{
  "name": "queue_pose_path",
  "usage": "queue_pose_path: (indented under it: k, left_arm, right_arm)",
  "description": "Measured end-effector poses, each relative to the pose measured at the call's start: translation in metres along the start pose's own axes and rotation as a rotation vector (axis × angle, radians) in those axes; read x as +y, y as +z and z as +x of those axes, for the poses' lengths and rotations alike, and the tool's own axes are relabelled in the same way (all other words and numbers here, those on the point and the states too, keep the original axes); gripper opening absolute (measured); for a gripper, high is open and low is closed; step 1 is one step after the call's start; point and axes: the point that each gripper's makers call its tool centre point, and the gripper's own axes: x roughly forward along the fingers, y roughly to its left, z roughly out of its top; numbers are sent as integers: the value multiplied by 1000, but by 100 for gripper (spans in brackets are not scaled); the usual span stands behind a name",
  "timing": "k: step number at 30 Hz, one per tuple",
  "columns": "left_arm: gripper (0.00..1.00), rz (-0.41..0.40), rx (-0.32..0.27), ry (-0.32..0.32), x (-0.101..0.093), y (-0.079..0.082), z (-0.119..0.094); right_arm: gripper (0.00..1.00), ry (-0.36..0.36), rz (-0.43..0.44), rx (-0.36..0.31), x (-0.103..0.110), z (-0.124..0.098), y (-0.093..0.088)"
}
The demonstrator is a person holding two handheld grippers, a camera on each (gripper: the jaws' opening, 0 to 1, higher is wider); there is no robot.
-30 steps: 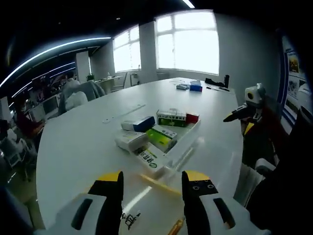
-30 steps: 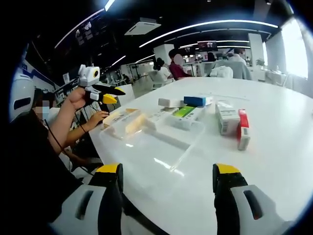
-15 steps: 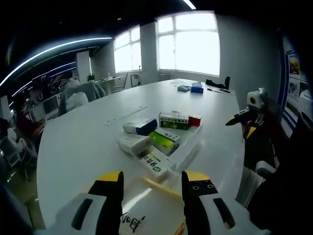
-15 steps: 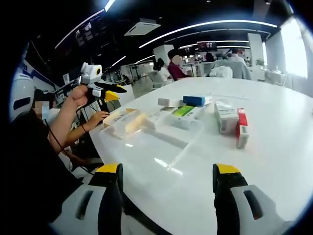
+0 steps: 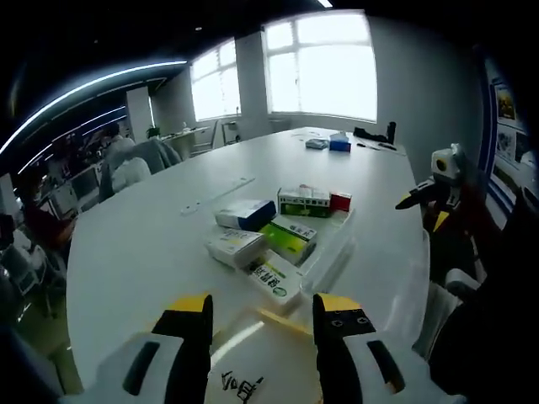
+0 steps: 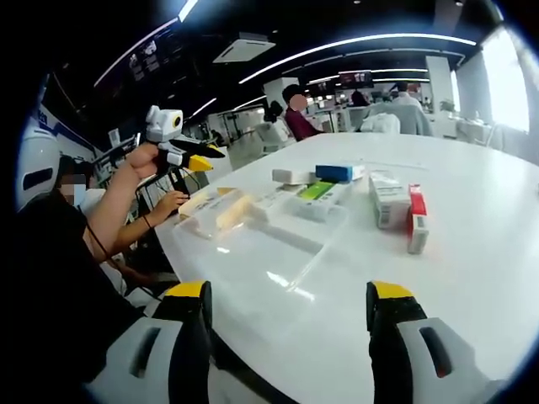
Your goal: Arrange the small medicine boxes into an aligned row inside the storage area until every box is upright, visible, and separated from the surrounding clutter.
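Left gripper (image 5: pixel 263 332): jaws wide, nothing between them, held low over the near edge of the white bench (image 5: pixel 143 236). Right gripper (image 6: pixel 289 324): jaws also wide and empty, hovering off the bench edge.

Ahead of the left jaws, a clear plastic tray (image 5: pixel 333 257) lies on the bench. The medicine boxes cluster at its far end and beside it: a white-and-green box (image 5: pixel 274 280) nearest, a bright green box (image 5: pixel 289 240), a white box (image 5: pixel 235 247), a blue-and-white box (image 5: pixel 246 214), a green-and-white box (image 5: pixel 305 202) and a small red box (image 5: pixel 340 201) at the back. Most lie flat and crowded, some touching.

From the right gripper view the tray (image 6: pixel 278 252) sits just ahead, mostly bare at this end; a red box (image 6: pixel 417 220) and a white one (image 6: pixel 389 200) stand apart to the right.

Judgement: sorting not yet begun. Best start with the nearest loose box, grip across its narrow faces, stand it upright against one tray wall, then build the row outward with gaps.
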Motion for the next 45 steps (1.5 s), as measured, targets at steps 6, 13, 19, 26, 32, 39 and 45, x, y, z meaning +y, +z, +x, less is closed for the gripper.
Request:
queue_pose_path:
  k: [6, 13, 19, 26, 32, 39, 45]
  left_arm:
    - [47, -7, 11, -13, 2, -2, 7]
    - [49, -53, 21, -60, 0, -8, 18]
    - [49, -71, 15, -76, 1, -7, 27]
    - [49, -84, -4, -87, -1, 2, 37]
    - [49, -102, -10, -93, -6, 10, 50]
    - [54, -115, -7, -72, -9, 17, 68]
    - [59, -177, 1, -40, -7, 20, 82]
  right_arm:
    - [73, -3, -2, 3, 0, -1, 0]
    - [75, 12, -2, -19, 7, -1, 4]
    - [75, 8, 3, -10, 6, -1, -1]
    - [74, 7, 1, -9, 7, -2, -1]
    - [74, 7, 5, -8, 6, -1, -2]
    - [74, 9, 5, -9, 8, -3, -2]
    - [74, -1, 7, -17, 6, -8, -3]
